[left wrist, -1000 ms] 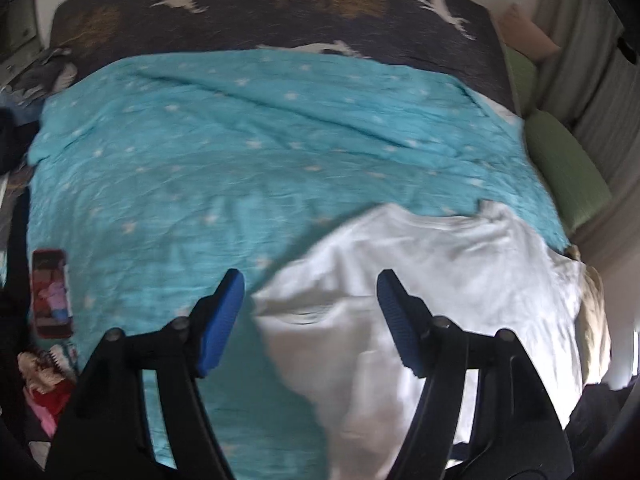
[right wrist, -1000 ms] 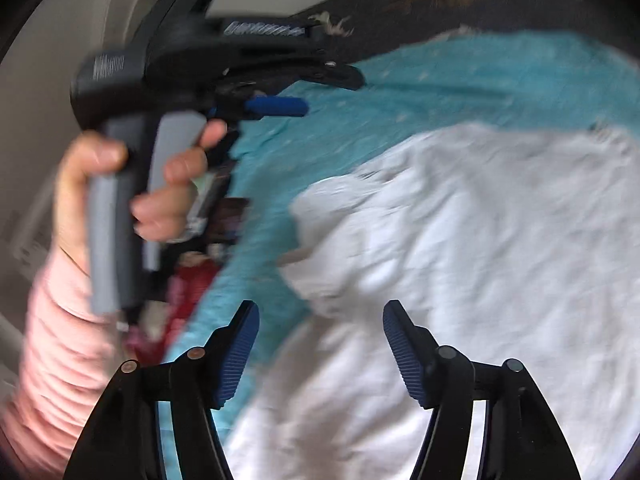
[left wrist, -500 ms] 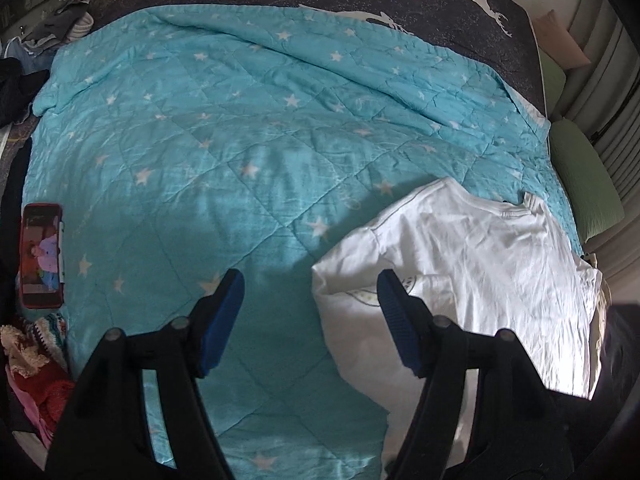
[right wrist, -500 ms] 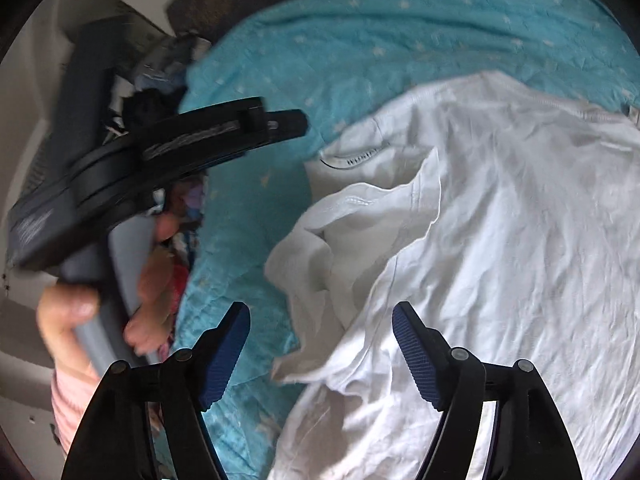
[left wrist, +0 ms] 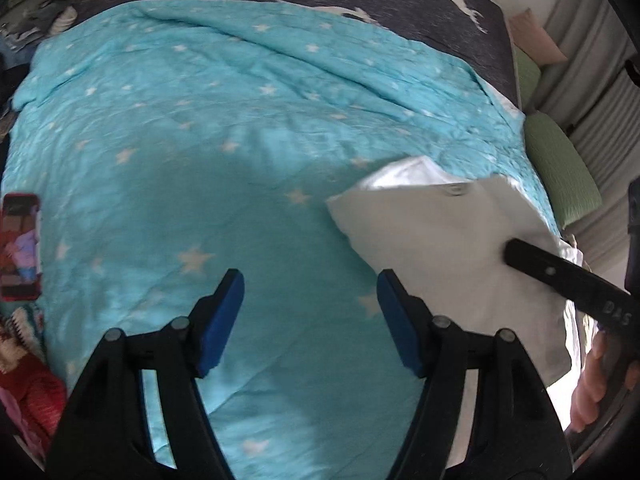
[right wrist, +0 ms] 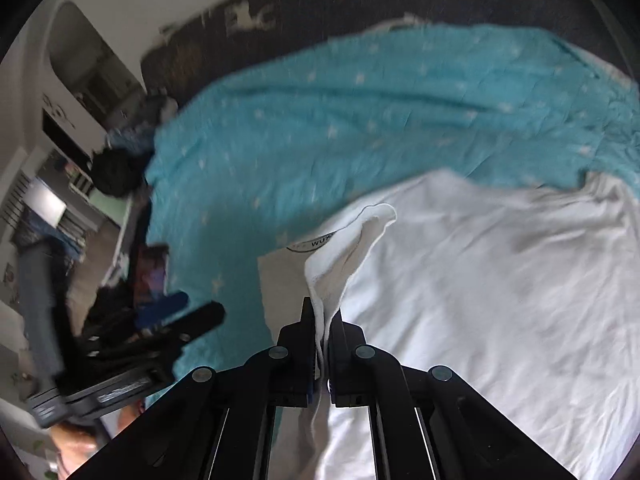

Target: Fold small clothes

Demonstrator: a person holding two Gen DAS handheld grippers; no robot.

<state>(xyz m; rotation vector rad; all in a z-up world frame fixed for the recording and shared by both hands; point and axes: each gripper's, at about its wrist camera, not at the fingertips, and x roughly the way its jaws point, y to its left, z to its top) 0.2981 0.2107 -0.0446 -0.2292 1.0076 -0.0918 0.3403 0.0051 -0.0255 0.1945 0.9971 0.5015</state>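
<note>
Right claw [right wrist: 322, 320] now pinching white shirt [right wrist: 480, 300] edge, left claw [left wrist: 310, 296] spread over teal blanket [left wrist: 200, 140].

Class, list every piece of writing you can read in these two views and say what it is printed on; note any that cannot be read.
"DAS": pale letters on the black right gripper's body; cut off at the picture's edge.
"WUX": part of an oval print on the white T-shirt, the rest hidden under a raised fold.
Unreadable: the smartphone screen and a small mark near the T-shirt's collar, both blurred.
</note>
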